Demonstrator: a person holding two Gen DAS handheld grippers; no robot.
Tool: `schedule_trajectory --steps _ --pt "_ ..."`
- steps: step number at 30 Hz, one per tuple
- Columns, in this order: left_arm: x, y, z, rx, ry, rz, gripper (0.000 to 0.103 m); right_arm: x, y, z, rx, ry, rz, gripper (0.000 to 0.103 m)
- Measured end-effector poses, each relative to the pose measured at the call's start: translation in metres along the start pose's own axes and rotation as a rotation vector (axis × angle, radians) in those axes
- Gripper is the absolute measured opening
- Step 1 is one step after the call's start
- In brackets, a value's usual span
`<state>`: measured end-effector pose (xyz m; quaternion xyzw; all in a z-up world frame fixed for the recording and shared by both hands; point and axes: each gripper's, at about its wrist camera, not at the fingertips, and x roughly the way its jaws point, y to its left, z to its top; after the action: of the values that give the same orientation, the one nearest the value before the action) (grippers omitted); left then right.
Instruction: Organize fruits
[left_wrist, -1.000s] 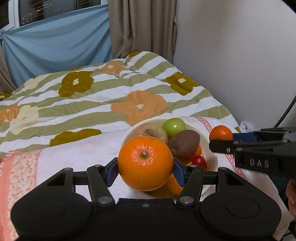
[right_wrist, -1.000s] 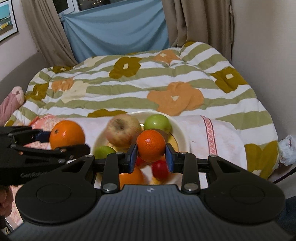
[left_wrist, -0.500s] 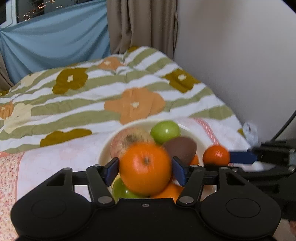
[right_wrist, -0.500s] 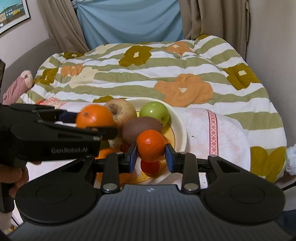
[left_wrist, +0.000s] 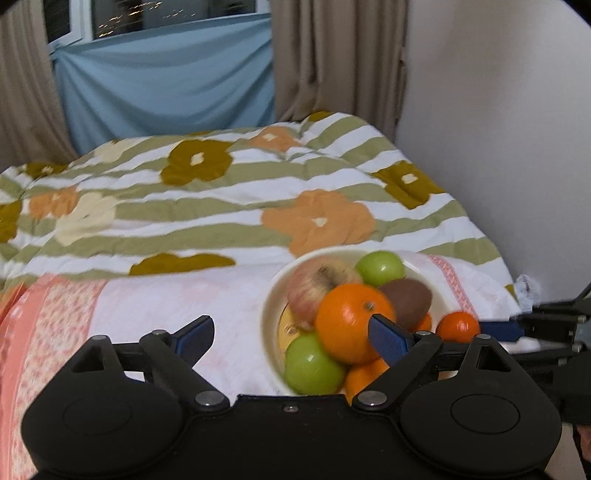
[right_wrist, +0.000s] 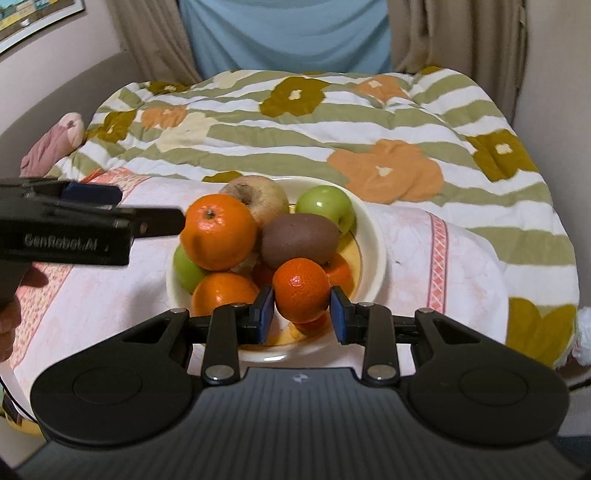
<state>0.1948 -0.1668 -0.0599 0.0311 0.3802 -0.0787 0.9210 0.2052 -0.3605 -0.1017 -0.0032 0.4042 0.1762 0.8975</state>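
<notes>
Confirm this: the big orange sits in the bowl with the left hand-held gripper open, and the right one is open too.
Wrong on the right hand-held gripper: the right wrist view shows it shut on the small mandarin. The rest stands: big orange in bowl, left hand-held gripper open.

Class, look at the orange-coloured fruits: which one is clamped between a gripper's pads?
The small mandarin at the bowl's near edge, pinched by the right gripper; the other orange fruits lie free.
</notes>
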Motion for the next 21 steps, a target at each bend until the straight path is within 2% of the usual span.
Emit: schedule_trajectory --steps 9,10,12,14,21 --pt "-0.005 0.009 -0.018 -0.04 0.034 0.056 0.093 0.016 -0.001 0.004 0.003 0.029 0.035 0.05" --pt "-0.006 0.011 -0.019 -0.049 0.035 0.057 0.093 0.016 -0.001 0.004 0.006 0.03 0.04 0.054" --pt "-0.01 0.012 -0.022 -0.056 0.035 0.061 0.093 0.013 0.0 0.003 0.019 0.015 0.023 0.082" --pt "-0.015 0.013 -0.024 -0.055 0.034 0.064 0.093 0.007 0.001 0.003 0.031 -0.009 0.023 0.093" --pt "-0.031 0.02 -0.032 -0.066 0.028 0.031 0.093 -0.011 0.01 -0.002 0.051 -0.036 -0.027 0.094"
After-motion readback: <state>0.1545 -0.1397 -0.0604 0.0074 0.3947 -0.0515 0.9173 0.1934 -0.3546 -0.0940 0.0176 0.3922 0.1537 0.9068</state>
